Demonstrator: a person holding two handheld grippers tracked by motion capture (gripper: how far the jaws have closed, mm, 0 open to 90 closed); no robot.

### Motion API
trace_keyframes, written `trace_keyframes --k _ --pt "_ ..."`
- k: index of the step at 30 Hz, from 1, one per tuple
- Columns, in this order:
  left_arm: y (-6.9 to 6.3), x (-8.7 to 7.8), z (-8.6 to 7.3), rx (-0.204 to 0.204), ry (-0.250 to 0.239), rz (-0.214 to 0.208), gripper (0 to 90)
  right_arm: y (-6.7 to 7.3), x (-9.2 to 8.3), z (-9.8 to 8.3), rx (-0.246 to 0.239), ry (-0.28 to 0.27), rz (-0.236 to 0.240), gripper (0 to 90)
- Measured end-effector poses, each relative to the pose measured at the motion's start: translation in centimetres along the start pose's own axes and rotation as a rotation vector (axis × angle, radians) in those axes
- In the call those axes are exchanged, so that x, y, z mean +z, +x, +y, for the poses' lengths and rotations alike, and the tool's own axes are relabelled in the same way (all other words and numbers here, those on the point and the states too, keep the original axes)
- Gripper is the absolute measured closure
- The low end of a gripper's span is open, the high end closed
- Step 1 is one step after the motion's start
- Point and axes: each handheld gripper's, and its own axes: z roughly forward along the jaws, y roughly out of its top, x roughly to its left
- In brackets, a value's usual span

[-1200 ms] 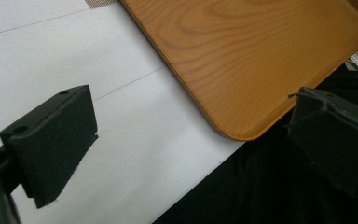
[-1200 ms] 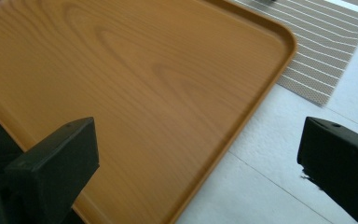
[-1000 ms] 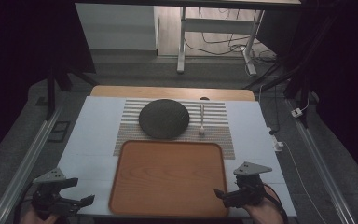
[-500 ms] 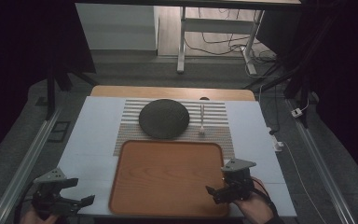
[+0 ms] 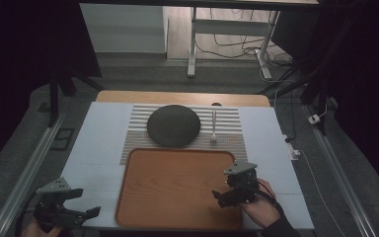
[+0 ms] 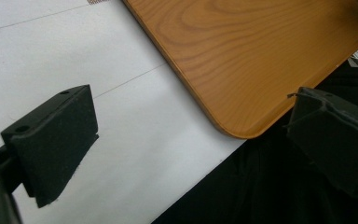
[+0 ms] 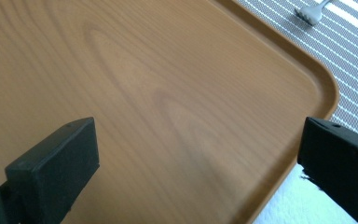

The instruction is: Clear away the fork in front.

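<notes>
In the right gripper view the two black jaws stand wide apart with nothing between them, and below the gap lies the wooden tray point(image 7: 168, 93). Its surface is warm orange-brown with curved grain, flat across the middle and rising to a low rounded rim; one rounded corner shows at the right of that view, with the striped mat point(image 7: 354, 56) beyond it and the tines of a fork point(image 7: 310, 14) lying on the mat.

From the high view, the right gripper point(image 5: 222, 195) hangs over the near right part of the tray point(image 5: 177, 182), its jaws pointing left and toward the tray's middle. The right hand point(image 5: 259, 207) grips it from behind, coming in from the bottom edge with the wrist angled inward over the tray's near right corner.

The left gripper point(image 5: 86, 205) sits at the near left of the table point(image 5: 98, 143), just off the tray's near left corner. In the left gripper view its jaws are also spread apart and empty, over the pale table surface, with the tray's rounded corner just ahead. The left hand point(image 5: 37, 228) shows at the bottom edge of the high view.

The tray lies flat at the near middle of the table, its far edge overlapping the striped mat. On the mat behind it rest a dark round plate point(image 5: 173, 125) and, to its right, the fork.
</notes>
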Motion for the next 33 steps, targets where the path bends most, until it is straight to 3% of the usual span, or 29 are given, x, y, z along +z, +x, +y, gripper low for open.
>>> trace_keyframes --k 21,33 --pt "0.0 0.1 0.1 0.002 0.010 -0.004 1.5 -1.2 3.2 3.0 -0.060 0.035 -0.063 0.0" --pt "0.1 0.1 0.1 0.001 0.014 -0.006 1.5 -2.7 5.5 4.7 -0.081 0.064 -0.124 0.0"
